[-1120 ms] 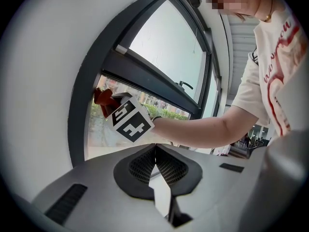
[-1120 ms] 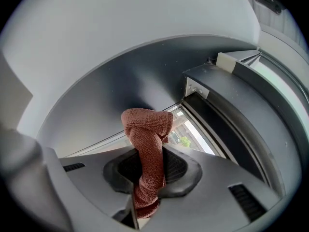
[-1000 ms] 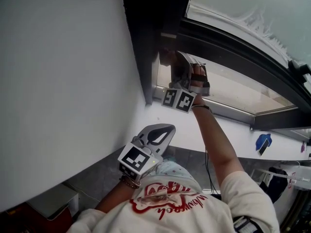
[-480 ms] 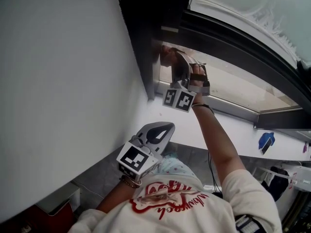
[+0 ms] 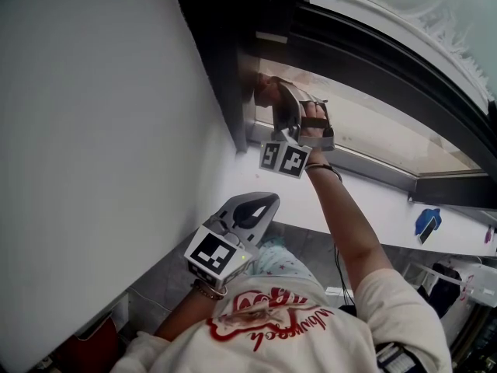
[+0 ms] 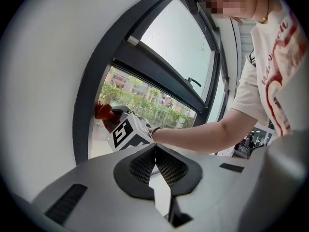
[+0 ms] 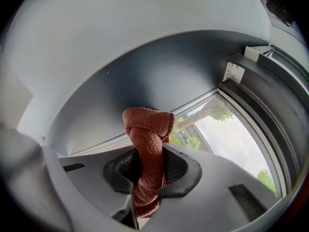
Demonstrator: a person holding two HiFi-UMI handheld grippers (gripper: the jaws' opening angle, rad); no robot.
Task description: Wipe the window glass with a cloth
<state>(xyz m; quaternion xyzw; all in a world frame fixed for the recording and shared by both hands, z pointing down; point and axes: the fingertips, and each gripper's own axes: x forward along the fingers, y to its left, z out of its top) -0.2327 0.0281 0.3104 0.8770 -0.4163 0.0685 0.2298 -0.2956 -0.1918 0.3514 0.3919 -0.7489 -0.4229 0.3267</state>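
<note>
A rust-red cloth [image 7: 146, 139] is bunched between the pads of my right gripper [image 7: 149, 166], which is shut on it. In the head view that right gripper [image 5: 276, 101] is raised, and the cloth [image 5: 262, 90] is at the left end of the lower window glass [image 5: 373, 134], beside the dark frame [image 5: 233, 92]. Whether the cloth touches the glass I cannot tell. My left gripper [image 5: 264, 206] hangs lower, near the person's chest, apart from the window. Its jaws are shut on nothing [image 6: 155, 151]. The left gripper view also shows the right gripper [image 6: 126, 130] and the red cloth [image 6: 103, 111] at the glass [image 6: 159, 108].
A white wall [image 5: 101, 146] fills the left. A tilted-open upper sash [image 5: 388, 61] with a dark frame hangs above the lower pane. A white sill [image 5: 373, 204] runs below, with a small blue object [image 5: 424, 224] at its right end. Trees show outside.
The head view has tipped slightly. My right gripper stays with the cloth at the pane's left end, nearly in place. The left gripper has not moved.
</note>
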